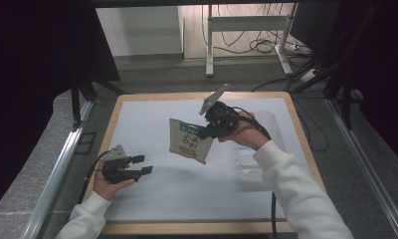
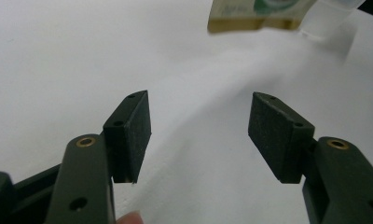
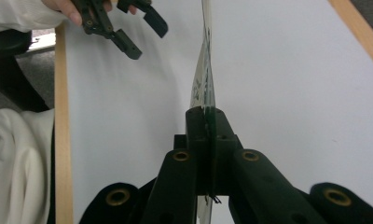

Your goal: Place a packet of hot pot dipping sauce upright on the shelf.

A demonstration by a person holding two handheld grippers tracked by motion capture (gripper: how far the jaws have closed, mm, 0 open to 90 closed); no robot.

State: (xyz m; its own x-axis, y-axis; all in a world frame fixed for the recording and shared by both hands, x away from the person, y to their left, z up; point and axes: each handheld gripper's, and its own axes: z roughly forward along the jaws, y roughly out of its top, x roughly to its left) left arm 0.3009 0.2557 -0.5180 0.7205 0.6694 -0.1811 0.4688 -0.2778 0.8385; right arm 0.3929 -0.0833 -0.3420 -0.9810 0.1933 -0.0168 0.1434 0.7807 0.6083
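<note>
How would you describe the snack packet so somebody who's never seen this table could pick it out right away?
Start at the white table with its wooden rim. Above its middle, the right gripper is shut on the edge of a flat packet, which hangs clear of the surface. It is beige with a green band and dark print, the one coloured item there; the left gripper is open, holding nothing.

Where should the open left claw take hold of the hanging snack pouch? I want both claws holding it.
Probably the lower free edge of the flat beige-and-green snack pouch, coming from the left claw's side. The right claw pinches its upper corner, so it hangs tilted above the white table mat, thin enough for open jaws to straddle.
</note>
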